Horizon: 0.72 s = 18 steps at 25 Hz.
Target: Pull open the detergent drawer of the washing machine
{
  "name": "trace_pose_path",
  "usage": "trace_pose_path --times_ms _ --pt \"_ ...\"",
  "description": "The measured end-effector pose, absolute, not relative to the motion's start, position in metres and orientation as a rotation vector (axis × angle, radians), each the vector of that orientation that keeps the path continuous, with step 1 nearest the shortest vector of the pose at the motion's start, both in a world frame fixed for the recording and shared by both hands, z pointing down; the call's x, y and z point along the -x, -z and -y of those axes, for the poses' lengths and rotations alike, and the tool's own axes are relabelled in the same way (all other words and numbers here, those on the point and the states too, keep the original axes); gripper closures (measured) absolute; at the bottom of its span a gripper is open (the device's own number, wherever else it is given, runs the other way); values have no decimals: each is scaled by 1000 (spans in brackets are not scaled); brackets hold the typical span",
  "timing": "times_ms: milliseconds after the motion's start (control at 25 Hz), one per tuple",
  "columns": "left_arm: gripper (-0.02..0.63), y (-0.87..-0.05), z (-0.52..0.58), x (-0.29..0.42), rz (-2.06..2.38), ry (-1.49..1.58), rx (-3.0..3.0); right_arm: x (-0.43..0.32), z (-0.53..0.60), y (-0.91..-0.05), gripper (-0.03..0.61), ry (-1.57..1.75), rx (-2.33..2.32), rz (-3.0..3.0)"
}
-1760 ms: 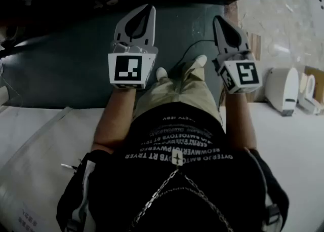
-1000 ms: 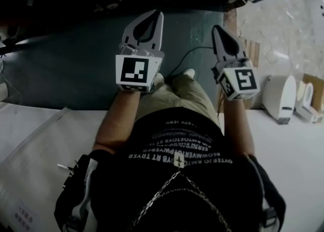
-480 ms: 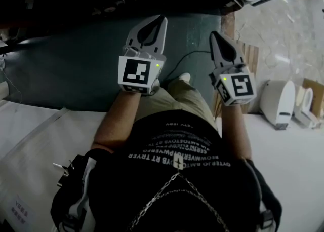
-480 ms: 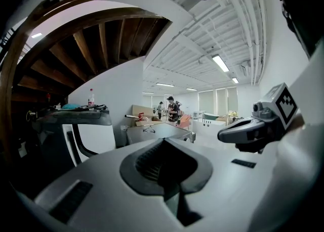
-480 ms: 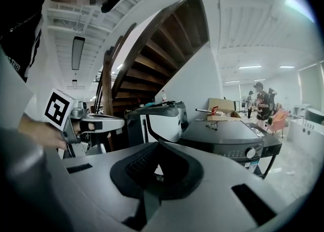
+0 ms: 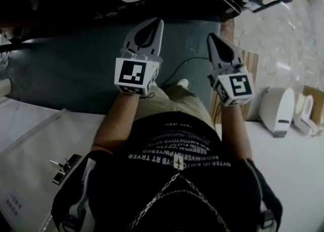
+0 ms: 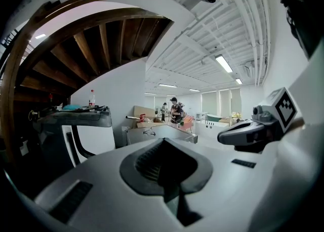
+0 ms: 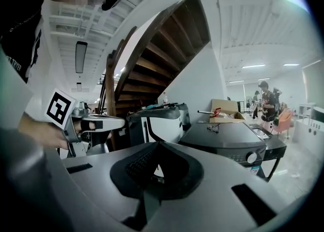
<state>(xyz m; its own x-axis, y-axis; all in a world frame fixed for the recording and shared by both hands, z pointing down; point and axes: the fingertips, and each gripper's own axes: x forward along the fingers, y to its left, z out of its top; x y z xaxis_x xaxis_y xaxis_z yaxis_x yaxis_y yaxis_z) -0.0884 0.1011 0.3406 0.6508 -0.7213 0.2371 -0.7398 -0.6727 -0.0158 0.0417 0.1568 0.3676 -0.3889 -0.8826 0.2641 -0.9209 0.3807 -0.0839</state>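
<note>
The grey 2-jaw left gripper (image 6: 156,22) and right gripper (image 6: 212,37) hold their jaws pressed together on nothing. Both have edged forward over 1.8 s toward the dark grey, dial-fronted washing machine (image 8: 230,137), still well apart. Its detergent drawer, not discernible here, is yet to be reached.

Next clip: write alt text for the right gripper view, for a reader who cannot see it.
The right claw, shut and empty, points toward a dark grey washing machine with a round knob on its front, without touching it. At left a hand holds the left claw, and a wooden staircase rises behind.
</note>
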Motion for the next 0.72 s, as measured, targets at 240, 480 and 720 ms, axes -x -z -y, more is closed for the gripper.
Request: trace_pose_path --times_ms 240,480,720 --pt "610 -340 -103 83 1260 -349 -2781 -45 -156 -373 577 -333 -1613 2448" --pt "611 -339 -95 84 1244 -347 -2794 -46 -146 -373 577 -350 -1646 2428" --pt "611 -347 -69 90 1201 -409 -2822 -38 -124 -378 577 -360 -1664 2416"
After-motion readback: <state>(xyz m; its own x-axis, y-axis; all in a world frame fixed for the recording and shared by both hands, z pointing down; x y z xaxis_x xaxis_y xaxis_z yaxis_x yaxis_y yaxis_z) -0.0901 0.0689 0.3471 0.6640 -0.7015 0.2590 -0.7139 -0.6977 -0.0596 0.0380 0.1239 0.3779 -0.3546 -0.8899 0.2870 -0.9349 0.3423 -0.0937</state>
